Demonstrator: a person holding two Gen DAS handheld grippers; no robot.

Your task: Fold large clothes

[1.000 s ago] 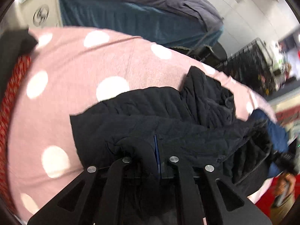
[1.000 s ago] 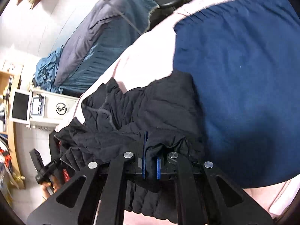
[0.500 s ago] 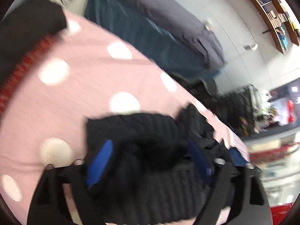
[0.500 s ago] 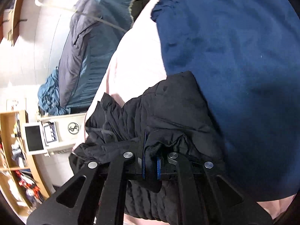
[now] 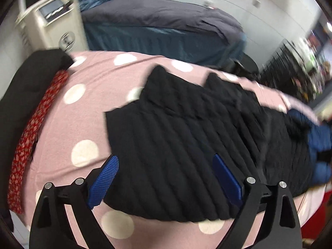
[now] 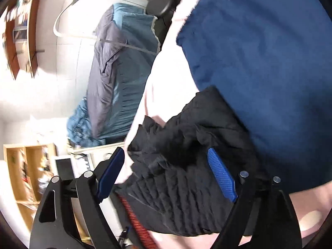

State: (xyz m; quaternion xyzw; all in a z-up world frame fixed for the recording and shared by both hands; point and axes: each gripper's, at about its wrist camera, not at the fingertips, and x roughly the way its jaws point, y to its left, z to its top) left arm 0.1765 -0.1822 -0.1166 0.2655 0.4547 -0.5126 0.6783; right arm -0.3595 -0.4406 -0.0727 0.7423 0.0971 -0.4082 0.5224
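A black quilted jacket [image 5: 186, 134] lies spread across a pink bed cover with white dots [image 5: 93, 87]. My left gripper [image 5: 165, 159] hovers over the jacket's near hem. Its jaws are opening wide, and the blue pads [image 5: 105, 178] stand clear of the fabric. In the right wrist view the jacket [image 6: 197, 124] is bunched and partly overlaps a navy garment [image 6: 259, 62]. My right gripper [image 6: 166, 152] is above that bunched end with its jaws opening. The cloth lies between them, but the pads [image 6: 222, 176] do not press it.
A black garment [image 5: 20, 103] and a red patterned one [image 5: 31, 134] lie at the cover's left edge. Behind stands a second bed with a grey and blue cover [image 5: 155, 25], a white appliance [image 5: 51, 20] and a black stool [image 6: 161, 0]. A wooden shelf [image 6: 27, 166] is at left.
Both grippers have let go of the jacket, first the left, then the right. The left gripper pulled back and up, and the jacket now lies flatter.
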